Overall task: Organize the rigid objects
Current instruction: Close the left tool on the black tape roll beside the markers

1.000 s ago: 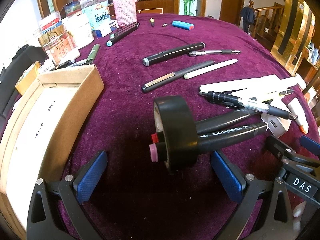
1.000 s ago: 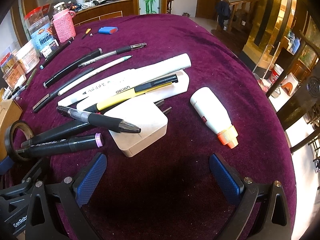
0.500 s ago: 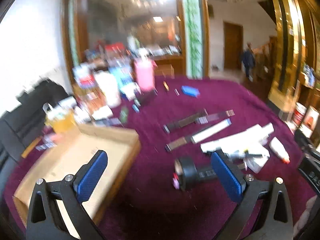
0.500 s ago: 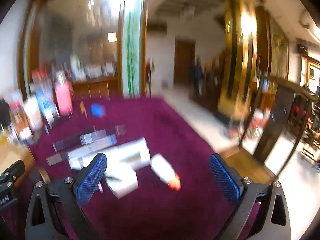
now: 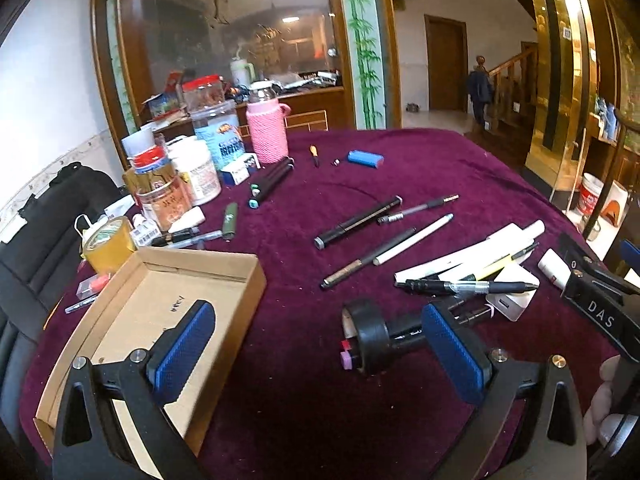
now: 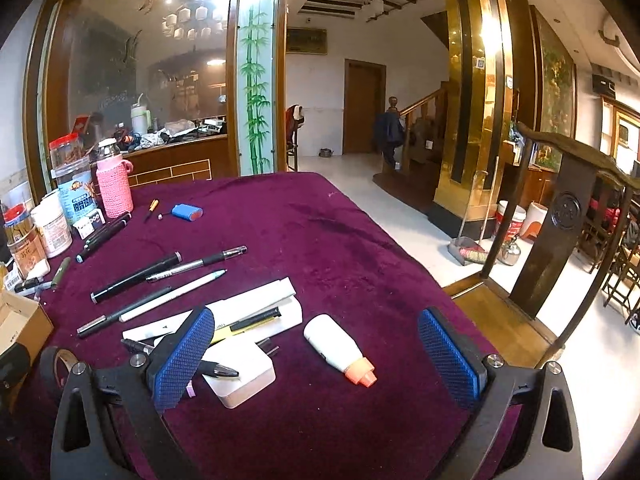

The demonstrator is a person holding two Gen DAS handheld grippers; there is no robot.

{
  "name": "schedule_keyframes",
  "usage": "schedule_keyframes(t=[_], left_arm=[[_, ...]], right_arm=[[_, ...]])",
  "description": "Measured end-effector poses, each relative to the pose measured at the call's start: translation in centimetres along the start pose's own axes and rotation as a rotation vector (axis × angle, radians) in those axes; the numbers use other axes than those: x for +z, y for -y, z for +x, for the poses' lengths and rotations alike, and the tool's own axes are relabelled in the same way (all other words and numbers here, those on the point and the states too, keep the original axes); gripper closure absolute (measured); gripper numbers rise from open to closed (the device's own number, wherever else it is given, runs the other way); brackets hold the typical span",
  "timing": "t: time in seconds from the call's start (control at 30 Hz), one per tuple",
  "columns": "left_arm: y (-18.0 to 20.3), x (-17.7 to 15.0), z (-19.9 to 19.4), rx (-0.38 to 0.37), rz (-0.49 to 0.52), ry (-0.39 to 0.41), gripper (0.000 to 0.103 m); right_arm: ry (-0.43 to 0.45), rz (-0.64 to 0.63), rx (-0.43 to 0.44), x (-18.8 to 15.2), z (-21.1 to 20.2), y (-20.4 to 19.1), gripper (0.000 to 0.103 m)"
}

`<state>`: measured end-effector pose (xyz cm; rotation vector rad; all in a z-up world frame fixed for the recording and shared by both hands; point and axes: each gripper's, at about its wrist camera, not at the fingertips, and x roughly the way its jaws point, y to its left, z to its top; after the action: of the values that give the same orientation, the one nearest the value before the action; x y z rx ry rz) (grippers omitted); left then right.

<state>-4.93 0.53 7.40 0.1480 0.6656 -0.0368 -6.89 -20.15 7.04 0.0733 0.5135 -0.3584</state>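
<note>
Several pens and markers lie scattered on the purple tablecloth [image 5: 304,392]. A black tape roll [image 5: 370,342] stands on edge with two black markers [image 5: 404,334] through it. An open cardboard box [image 5: 160,312] sits at the left. My left gripper [image 5: 320,356] is open and empty, raised above the cloth between box and tape roll. My right gripper [image 6: 316,356] is open and empty above a white charger block [image 6: 244,376] and a white glue bottle with orange cap [image 6: 340,350]. A black gel pen [image 5: 468,287] lies across white boxes [image 6: 224,314].
Jars, a pink knitted bottle [image 5: 267,132] and a yellow tape roll [image 5: 108,242] crowd the back left. A blue lighter [image 5: 365,159] lies far back. A wooden chair [image 6: 560,240] stands at the table's right edge. A black bag [image 5: 52,208] is at the left.
Both grippers have lifted and tilted up from close over the table, so the objects look smaller and lower and the room behind shows. Both stay open and empty.
</note>
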Motion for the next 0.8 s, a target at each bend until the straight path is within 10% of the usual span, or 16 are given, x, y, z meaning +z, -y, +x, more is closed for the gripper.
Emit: schedule_keyframes(t=[0.6,0.8], left_arm=[[2.7,-0.7,7.0,-0.130,0.029,-0.211,0.002],[1.8,-1.2,7.3,-0.298,0.012,-0.284,0.040]], right_arm=[[-0.131,0.150,0.094,-0.4,2.5,2.8,0.001],[-0.147,0.154,0.111,-0.5,2.7,2.8,0.001]])
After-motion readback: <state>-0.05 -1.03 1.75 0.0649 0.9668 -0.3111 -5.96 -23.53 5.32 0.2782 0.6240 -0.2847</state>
